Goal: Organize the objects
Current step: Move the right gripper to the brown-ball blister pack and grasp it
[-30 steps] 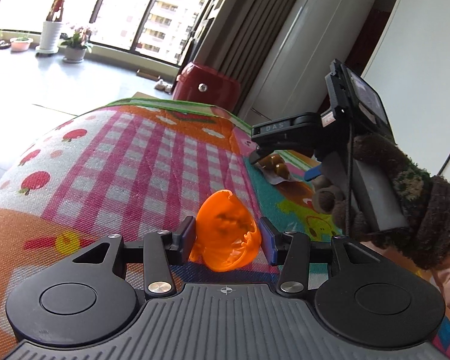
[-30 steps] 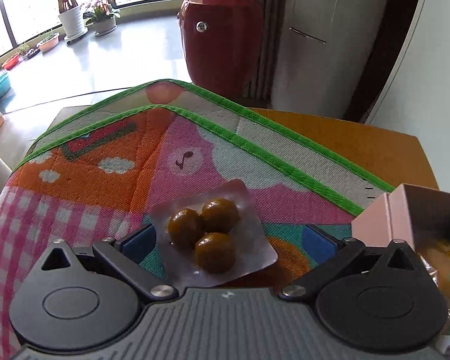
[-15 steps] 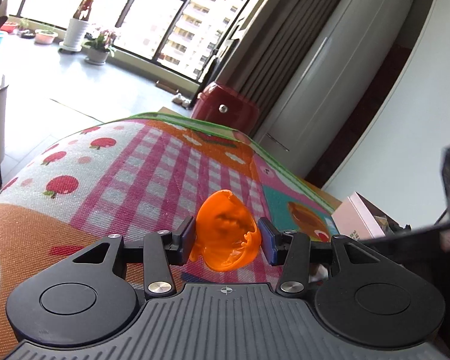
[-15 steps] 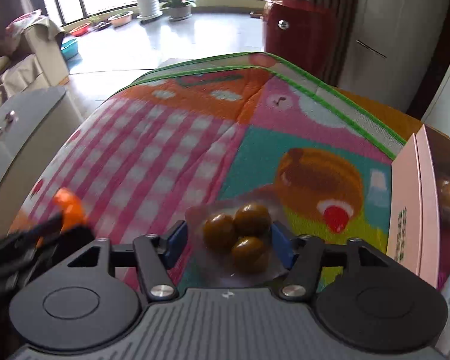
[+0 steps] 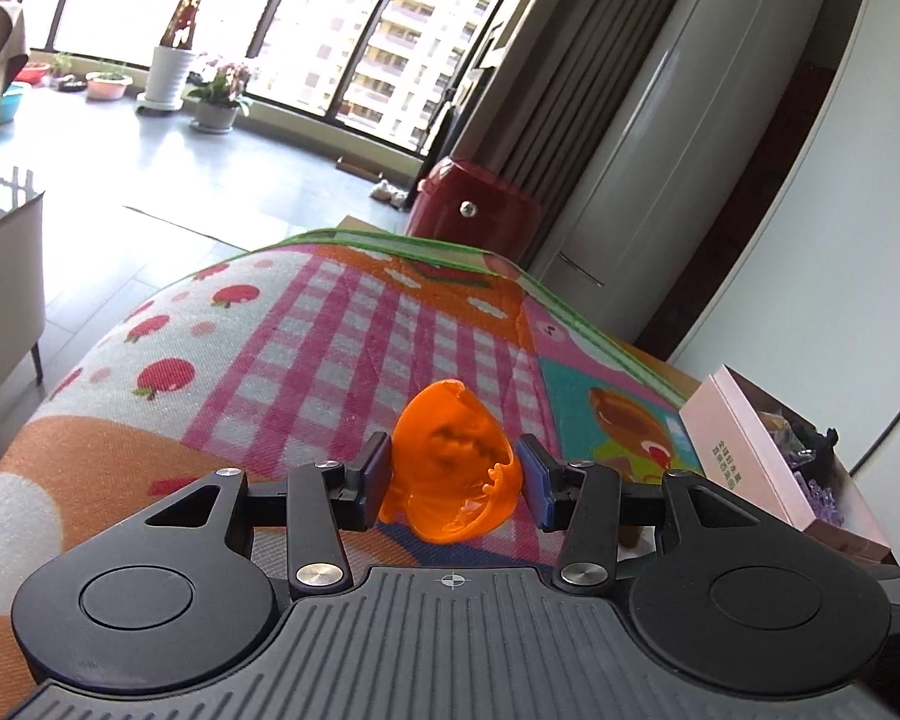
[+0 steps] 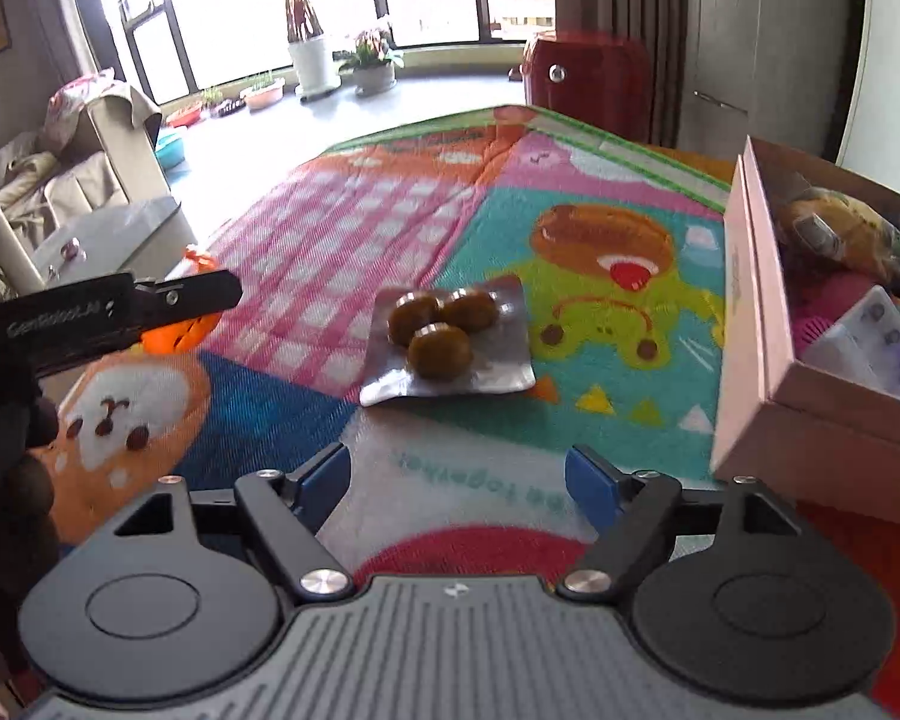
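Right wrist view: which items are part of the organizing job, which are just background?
Job:
- blister pack of three brown pills, lying on the mat, right gripper open behind it
- orange clip, clamped in left gripper
- pink box, partly filled

Background:
- play mat
- red stool
- potted plants

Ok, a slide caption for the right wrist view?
Open right gripper behind a foil blister pack of three brown pills on the colourful mat, pink box alongside.

A home living room, high in an apartment block: floor-to-ceiling windows [image 5: 330, 42] facing towers, potted plants [image 6: 369, 60] along the sill, grey curtains [image 5: 540, 78], a standing air conditioner [image 5: 648, 150], cartoon play mat [image 6: 390, 228].
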Demonstrator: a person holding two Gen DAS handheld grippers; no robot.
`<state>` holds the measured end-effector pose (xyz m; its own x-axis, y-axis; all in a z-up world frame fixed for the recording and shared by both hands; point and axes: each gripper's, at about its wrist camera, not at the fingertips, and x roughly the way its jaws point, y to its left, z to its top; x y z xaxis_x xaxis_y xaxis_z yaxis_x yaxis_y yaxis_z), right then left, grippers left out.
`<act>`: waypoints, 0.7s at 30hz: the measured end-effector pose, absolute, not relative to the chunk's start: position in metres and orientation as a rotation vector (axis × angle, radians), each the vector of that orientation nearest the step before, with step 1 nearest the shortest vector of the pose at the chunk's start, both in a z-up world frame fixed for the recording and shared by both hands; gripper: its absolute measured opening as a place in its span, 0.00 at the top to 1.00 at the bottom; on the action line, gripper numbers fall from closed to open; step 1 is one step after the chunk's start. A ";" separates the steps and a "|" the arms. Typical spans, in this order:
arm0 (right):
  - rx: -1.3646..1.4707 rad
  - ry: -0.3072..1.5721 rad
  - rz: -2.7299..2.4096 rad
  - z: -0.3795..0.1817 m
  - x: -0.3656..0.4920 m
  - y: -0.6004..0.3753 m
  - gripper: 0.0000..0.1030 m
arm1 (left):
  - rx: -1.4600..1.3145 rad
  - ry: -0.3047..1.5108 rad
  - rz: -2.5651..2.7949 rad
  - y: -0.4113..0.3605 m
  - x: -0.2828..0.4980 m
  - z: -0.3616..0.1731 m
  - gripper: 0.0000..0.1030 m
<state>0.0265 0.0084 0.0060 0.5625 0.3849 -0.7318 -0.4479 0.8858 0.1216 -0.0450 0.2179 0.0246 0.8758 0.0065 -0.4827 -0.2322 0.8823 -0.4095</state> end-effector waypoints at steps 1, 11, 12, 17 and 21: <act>-0.077 0.826 0.480 0.004 0.033 0.015 0.20 | -0.477 0.486 0.134 0.219 -0.046 0.027 0.51; -0.144 0.772 0.378 -0.009 0.082 0.067 0.10 | -0.471 0.494 0.117 0.212 -0.047 0.045 0.51; -0.154 0.768 0.399 -0.007 0.080 0.067 0.14 | -0.464 0.493 0.115 0.211 -0.048 0.047 0.51; -0.181 0.796 0.484 0.000 0.058 0.057 0.25 | -0.455 0.496 0.101 0.207 -0.049 0.051 0.51; -0.263 0.787 0.562 0.001 0.017 0.040 0.25 | -0.454 0.502 0.076 0.201 -0.052 0.049 0.51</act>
<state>0.0172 0.0396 0.0012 0.5703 0.3775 -0.7296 -0.5679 0.8229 -0.0182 -0.0522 0.2015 0.0490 0.8759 -0.0395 -0.4809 -0.1798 0.8981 -0.4013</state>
